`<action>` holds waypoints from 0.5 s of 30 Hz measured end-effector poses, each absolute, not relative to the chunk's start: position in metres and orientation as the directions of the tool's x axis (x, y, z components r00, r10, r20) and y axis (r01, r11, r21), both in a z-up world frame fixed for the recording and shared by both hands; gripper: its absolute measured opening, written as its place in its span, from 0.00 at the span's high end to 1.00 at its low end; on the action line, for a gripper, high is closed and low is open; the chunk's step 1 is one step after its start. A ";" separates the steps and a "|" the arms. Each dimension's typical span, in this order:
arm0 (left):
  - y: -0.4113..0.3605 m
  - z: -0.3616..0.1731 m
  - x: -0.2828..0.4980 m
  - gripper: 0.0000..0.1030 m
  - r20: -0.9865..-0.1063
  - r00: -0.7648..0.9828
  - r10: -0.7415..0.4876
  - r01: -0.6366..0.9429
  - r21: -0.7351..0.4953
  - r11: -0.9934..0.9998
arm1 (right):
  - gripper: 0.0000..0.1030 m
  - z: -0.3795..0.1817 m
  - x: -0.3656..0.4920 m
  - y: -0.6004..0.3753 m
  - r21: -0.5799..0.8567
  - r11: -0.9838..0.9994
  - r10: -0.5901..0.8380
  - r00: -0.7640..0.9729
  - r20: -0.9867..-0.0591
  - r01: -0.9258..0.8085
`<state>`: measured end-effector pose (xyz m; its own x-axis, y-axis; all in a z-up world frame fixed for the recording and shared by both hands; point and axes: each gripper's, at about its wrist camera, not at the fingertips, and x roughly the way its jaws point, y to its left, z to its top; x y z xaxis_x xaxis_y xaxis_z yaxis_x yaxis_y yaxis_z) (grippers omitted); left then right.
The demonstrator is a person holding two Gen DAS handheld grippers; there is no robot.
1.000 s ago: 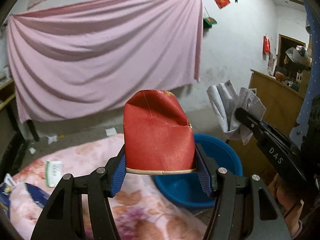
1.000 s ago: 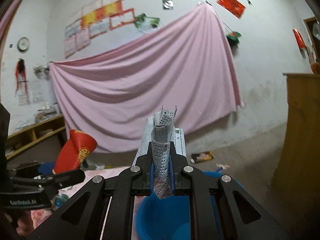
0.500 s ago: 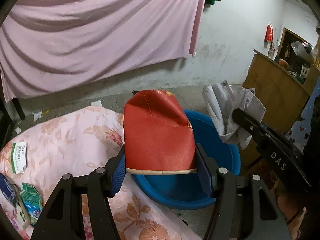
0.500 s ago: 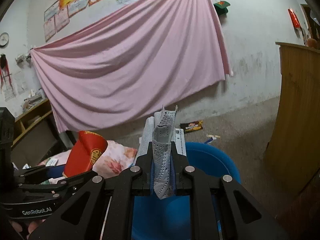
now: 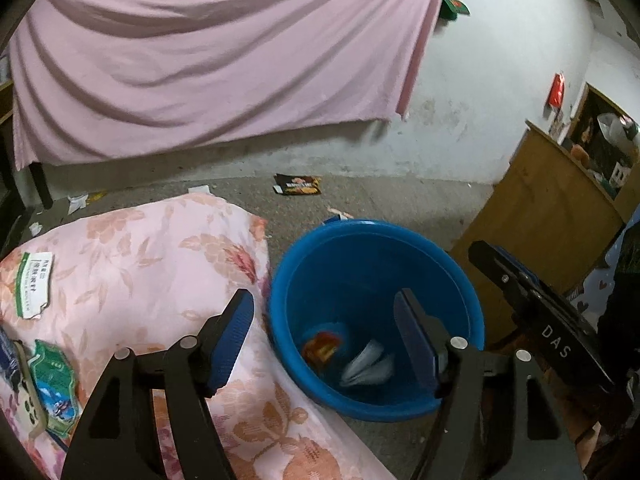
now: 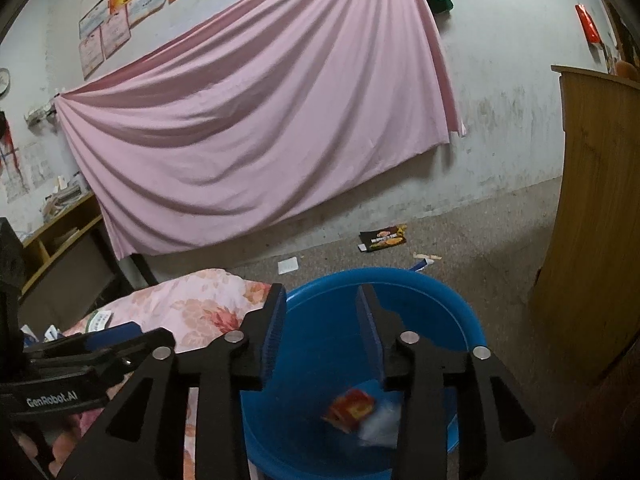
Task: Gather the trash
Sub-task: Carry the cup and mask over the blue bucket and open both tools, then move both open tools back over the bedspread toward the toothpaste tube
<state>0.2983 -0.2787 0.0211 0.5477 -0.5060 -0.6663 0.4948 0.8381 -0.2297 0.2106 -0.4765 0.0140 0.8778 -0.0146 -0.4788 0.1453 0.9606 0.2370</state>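
Grippers first: left gripper (image 5: 324, 340) is sitting with jaws spread wide and nothing between them, hanging over the near rim of the blue bucket (image 5: 460, 280). Right gripper (image 6: 320, 332) is also standing apart and empty, pointing down into the same bucket from the other side (its black body is showing at the right edge of the left wrist view).

Trash is lying on the bucket floor: red packet (image 5: 322, 348) with gold print, and a pale grey-white wad (image 5: 368, 364) touching it on the right. Both are looking smeared in the right wrist view, so the wad is probably crumpled paper, but I can't be sure.

Bucket is standing on the concrete floor, pressed against the edge of the pink floral quilt (image 5: 160, 264). More litter is resting on the quilt: white-and-green wrapper (image 5: 34, 284) near the far left, green snack bag (image 5: 54, 384) closer in, with something dark blue just beside it at the frame edge.

Further out on the floor: dark snack packet (image 5: 298, 185) with orange print, well apart from the bucket, plus small white scraps (image 5: 78, 202) near the wall. Wooden cabinet (image 5: 548, 208) is standing to the right. Pink sheet (image 5: 208, 52) is hanging across the back wall.
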 end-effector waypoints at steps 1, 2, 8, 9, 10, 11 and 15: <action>-0.273 0.023 0.297 0.35 -0.657 0.561 -0.505 0.483 -0.235 0.843 | 0.58 0.015 0.210 -0.475 0.237 0.961 -0.014 0.881 -0.474 0.142; -0.271 0.024 0.295 0.35 -0.650 0.570 -0.503 0.476 -0.238 0.847 | 0.57 0.016 0.209 -0.473 0.236 0.962 -0.013 0.885 -0.465 0.138; -0.234 0.043 0.287 0.29 -0.579 0.666 -0.471 0.394 -0.262 0.881 | 0.52 0.027 0.203 -0.462 0.233 0.967 -0.002 0.922 -0.388 0.100; -0.228 0.045 0.285 0.29 -0.567 0.680 -0.465 0.384 -0.265 0.884 | 0.46 0.031 0.201 -0.459 0.230 0.969 0.001 0.930 -0.368 0.090; -0.219 0.050 0.282 0.26 -0.550 0.700 -0.455 0.368 -0.268 0.890 | 0.31 0.034 0.199 -0.455 0.228 0.970 0.003 0.937 -0.348 0.081; -0.209 0.054 0.279 0.20 -0.533 0.722 -0.441 0.350 -0.269 0.897 | 0.24 0.038 0.198 -0.452 0.228 0.971 0.005 0.944 -0.330 0.074; -0.171 0.068 0.265 0.05 -0.451 0.814 -0.366 0.269 -0.266 0.926 | 0.15 0.052 0.192 -0.436 0.217 0.976 0.024 0.968 -0.250 0.032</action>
